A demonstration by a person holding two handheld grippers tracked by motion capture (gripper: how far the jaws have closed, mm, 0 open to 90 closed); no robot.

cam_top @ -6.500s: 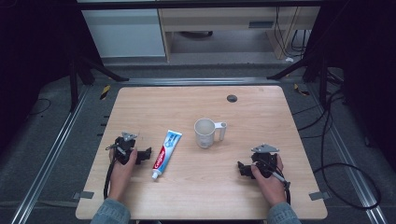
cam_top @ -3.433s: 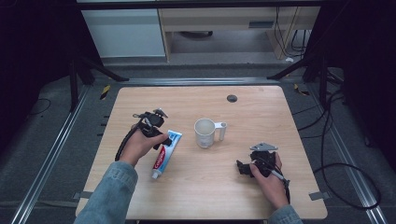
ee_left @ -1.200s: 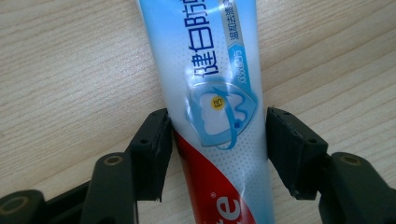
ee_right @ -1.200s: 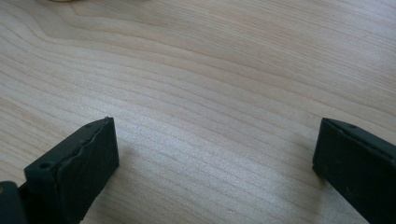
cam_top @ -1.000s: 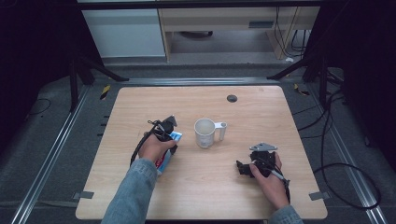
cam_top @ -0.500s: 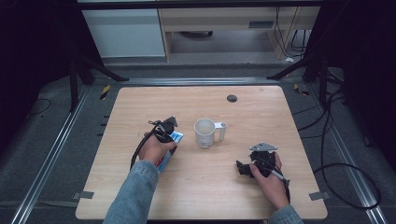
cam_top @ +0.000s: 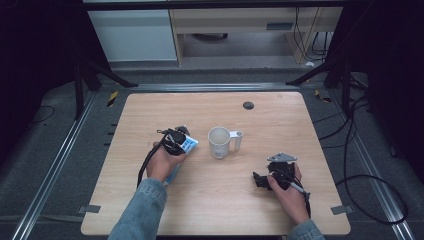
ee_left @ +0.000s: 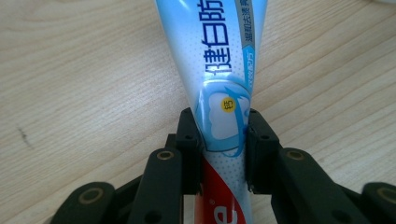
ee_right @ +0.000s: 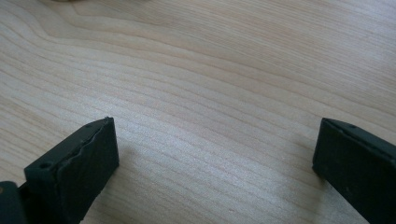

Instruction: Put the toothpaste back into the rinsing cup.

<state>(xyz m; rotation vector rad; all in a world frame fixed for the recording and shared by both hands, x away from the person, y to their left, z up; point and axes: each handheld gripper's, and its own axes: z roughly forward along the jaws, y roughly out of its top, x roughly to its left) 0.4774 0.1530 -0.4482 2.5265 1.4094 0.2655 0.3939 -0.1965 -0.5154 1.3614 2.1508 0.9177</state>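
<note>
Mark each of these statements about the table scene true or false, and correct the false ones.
1. The left gripper is clamped on the toothpaste tube. True.
2. The right gripper holds the mug. False: its jaws stand wide apart over bare table, with nothing between them.
3. The mug stands upright between the two hands. True.
4. The mug's handle points toward the left gripper. False: it points toward the person's right side, away from the tube.
5. A small dark round spot sits on the table beyond the mug. True.
</note>
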